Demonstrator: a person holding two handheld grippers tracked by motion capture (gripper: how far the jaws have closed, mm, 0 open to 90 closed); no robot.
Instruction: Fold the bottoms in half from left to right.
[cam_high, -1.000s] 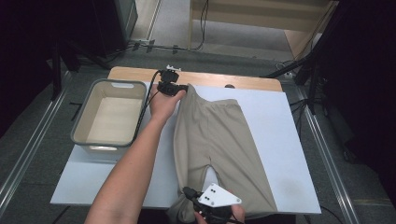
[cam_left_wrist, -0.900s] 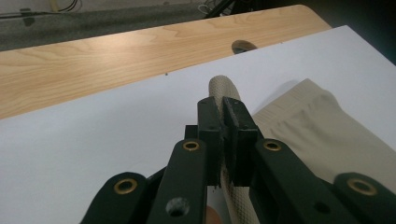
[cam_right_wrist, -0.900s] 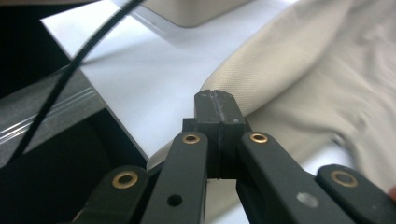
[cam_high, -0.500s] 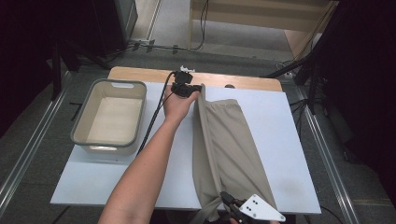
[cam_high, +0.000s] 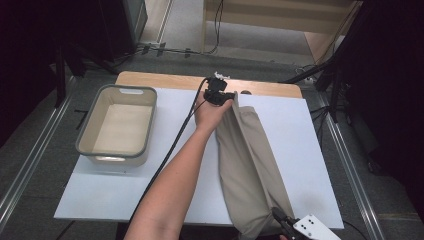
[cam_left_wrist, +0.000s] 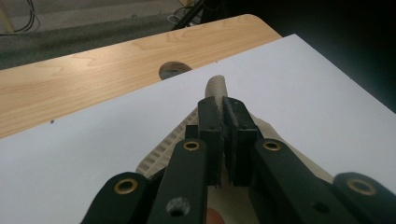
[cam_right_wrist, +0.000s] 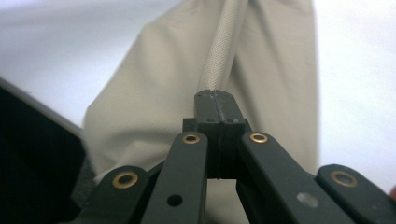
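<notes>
Looked hard for anything readable and there was nothing: no text, label, brand, number or sign could be made out in any of the three views. The beige cloth (cam_high: 250, 165), the bin (cam_high: 119, 125) and the white table (cam_high: 300, 130) all came up plain and unmarked.

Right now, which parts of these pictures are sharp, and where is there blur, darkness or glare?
High view: the white table is evenly lit, the room's sides very dark. Left gripper view: the left gripper and the cloth it pinches look sharp, the nearest black arms soft. Right gripper view: the right gripper is sharp, the cloth behind softens, and the white board is overexposed.
</notes>
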